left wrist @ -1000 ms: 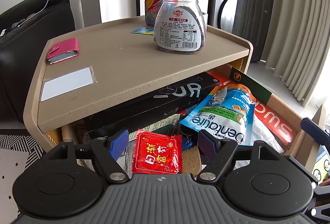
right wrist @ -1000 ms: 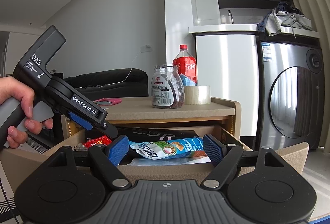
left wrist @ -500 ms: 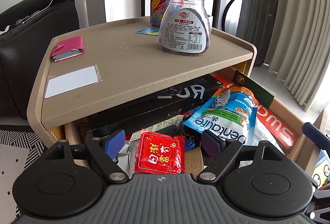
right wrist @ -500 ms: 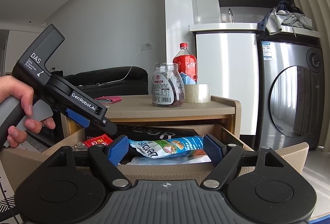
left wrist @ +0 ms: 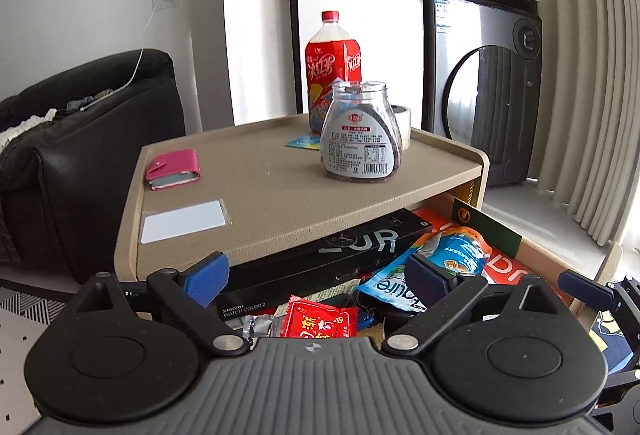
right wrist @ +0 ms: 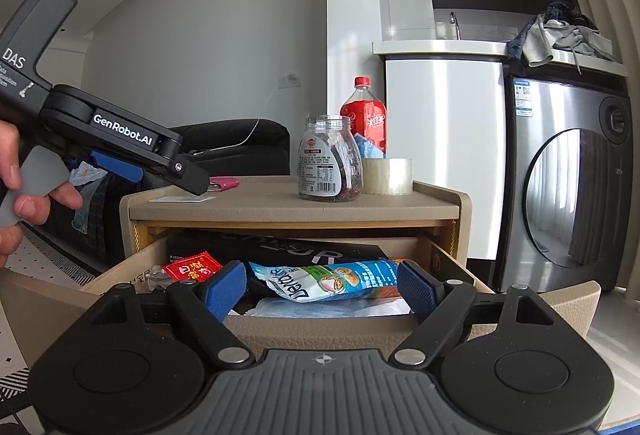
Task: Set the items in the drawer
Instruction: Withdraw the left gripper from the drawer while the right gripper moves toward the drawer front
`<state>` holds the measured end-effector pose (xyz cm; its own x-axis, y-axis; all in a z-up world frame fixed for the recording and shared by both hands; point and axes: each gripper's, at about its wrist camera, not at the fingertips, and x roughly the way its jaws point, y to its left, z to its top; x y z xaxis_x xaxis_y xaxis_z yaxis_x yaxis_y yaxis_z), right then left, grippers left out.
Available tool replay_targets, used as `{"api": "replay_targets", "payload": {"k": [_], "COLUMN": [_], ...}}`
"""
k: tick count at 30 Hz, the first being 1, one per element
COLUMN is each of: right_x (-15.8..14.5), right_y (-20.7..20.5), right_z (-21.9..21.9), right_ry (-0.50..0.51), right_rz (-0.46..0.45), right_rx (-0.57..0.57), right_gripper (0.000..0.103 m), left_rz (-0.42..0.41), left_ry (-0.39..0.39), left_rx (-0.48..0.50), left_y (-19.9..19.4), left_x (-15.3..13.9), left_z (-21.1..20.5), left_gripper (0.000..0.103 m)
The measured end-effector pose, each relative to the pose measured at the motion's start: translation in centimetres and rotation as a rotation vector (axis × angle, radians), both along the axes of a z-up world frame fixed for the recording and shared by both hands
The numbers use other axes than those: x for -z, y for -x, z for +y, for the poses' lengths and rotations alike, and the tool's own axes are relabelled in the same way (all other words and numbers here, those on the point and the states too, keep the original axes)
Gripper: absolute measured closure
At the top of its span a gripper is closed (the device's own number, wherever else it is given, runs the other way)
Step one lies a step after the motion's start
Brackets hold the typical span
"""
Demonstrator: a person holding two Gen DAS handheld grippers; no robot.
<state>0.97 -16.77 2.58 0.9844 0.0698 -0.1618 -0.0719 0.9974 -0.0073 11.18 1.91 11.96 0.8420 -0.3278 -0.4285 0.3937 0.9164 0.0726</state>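
While the left gripper (left wrist: 316,273) hangs with its jaws apart and empty over the open drawer (left wrist: 552,255), its own view shows a black watch box (left wrist: 320,267), a red sachet (left wrist: 318,323) and a blue Dentalife pouch (left wrist: 436,271) inside. On the cabinet top (left wrist: 280,195) a clear jar (left wrist: 360,135) stands before a red bottle (left wrist: 334,71), with a pink wallet (left wrist: 173,169) and a white card (left wrist: 182,221) near the left edge. In the right wrist view, the right gripper (right wrist: 320,289), also spread and empty, faces the drawer's front wall, and a tape roll (right wrist: 387,175) sits beside the jar.
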Motion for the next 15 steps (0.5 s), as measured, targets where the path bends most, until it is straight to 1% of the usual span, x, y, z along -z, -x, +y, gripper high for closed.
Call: {"api": "replay_targets", "payload": {"k": [4,6,8,15], "right_x": [0.0,0.1,0.1,0.0], "right_y": [0.1,0.1,0.1,0.3], "right_z": [0.1,0.1,0.1,0.1], "right_ry": [0.0,0.003,0.002,0.003], "right_rz": [-0.001,-0.003,-0.003,-0.005], "right_rx": [0.003,0.004,0.002,0.003], "right_gripper": [0.017,0.017,0.017,0.017], "left_rz": [-0.08,-0.108,-0.131,-0.182], "left_ry": [-0.022,-0.016,0.004,0.12], "left_rx": [-0.017,-0.037,-0.057,-0.145], "left_y": [2.9,4.1,5.4,8.6], "left_x": [-0.3,-0.1,0.3,1.8], "left_z": [-0.1,-0.1,0.1,0.8], "left_gripper": [0.0,0.0,0.0,0.0]}}
